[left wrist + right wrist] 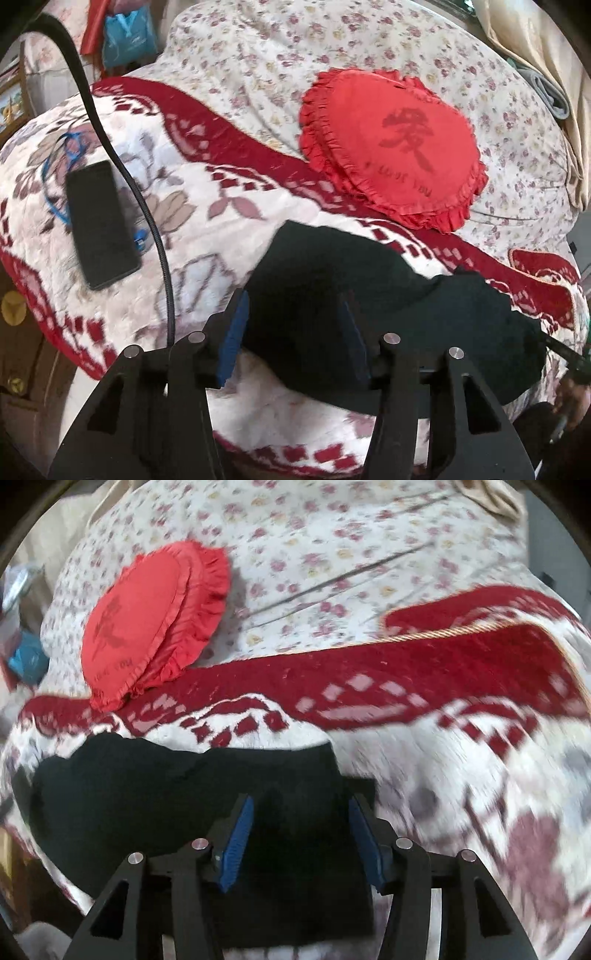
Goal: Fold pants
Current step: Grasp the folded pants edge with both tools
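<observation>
The black pants (373,295) lie bunched on a red and white floral blanket (155,192) on the bed. My left gripper (291,317) is open, its blue pads (232,343) either side of the pants' left end, just above the cloth. In the right wrist view the pants (155,794) spread left from the centre. My right gripper (301,830) is open over their right end, with its blue pads (238,845) apart and nothing held.
A red heart-shaped frilled cushion (391,147) lies behind the pants; it also shows in the right wrist view (147,620). A black phone (101,225) and a black cable (147,206) lie on the blanket at left. A floral sheet (332,554) covers the far bed.
</observation>
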The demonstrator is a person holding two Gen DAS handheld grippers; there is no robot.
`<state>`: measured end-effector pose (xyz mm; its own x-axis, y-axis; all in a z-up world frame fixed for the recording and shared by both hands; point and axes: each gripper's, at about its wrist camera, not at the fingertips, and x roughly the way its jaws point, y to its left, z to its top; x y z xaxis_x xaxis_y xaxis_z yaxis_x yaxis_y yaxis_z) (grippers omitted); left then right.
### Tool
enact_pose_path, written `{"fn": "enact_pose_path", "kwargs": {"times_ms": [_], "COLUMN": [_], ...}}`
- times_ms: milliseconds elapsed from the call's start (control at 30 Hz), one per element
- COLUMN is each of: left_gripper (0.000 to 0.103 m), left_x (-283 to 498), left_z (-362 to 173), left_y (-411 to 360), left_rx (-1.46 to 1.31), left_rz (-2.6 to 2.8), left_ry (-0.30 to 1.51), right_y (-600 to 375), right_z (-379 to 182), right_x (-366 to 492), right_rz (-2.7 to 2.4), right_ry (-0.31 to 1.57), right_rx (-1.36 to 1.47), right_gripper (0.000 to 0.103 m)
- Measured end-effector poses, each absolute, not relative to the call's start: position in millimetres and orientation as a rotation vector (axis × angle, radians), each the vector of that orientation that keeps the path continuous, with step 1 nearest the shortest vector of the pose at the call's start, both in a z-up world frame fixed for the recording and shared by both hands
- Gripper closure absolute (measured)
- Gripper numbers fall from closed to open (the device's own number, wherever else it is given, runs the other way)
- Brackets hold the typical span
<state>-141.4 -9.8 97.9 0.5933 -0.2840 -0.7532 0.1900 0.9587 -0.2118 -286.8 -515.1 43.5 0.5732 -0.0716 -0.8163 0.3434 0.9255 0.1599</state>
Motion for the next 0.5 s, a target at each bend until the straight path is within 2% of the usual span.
{"fn": "enact_pose_path", "kwargs": {"times_ms": [33, 67, 233, 400, 433, 500], "left_gripper": [0.053, 0.053, 0.053, 0.053, 0.053, 0.053], "left_x": [-140, -138, -133, -126, -126, -129], "left_z": [98, 98, 94, 67, 60, 50], "left_y": [-16, -22, -70, -122, -130, -143], "left_rx": [-0.107, -0.101, -0.045, 0.048, 0.07, 0.123], "left_rz": [-0.288, -0.298, -0.38, -0.432, -0.441, -0.432], "left_ry": [0.898, 0.903, 0.915, 0.961, 0.976, 0.989], "right_y": [-517, -519, -518, -535, -536, -536], "right_z": [38, 35, 48, 28, 29, 35], "right_x": [-282, -281, -307, -309, -307, -306], "right_rz": [-0.256, -0.244, -0.235, -0.284, -0.289, -0.305], "right_ry": [0.952, 0.964, 0.946, 1.0, 0.998, 0.994], "right_rx": [0.304, 0.311, 0.279, 0.339, 0.339, 0.332], "right_gripper": [0.092, 0.096, 0.096, 0.096, 0.096, 0.087]}}
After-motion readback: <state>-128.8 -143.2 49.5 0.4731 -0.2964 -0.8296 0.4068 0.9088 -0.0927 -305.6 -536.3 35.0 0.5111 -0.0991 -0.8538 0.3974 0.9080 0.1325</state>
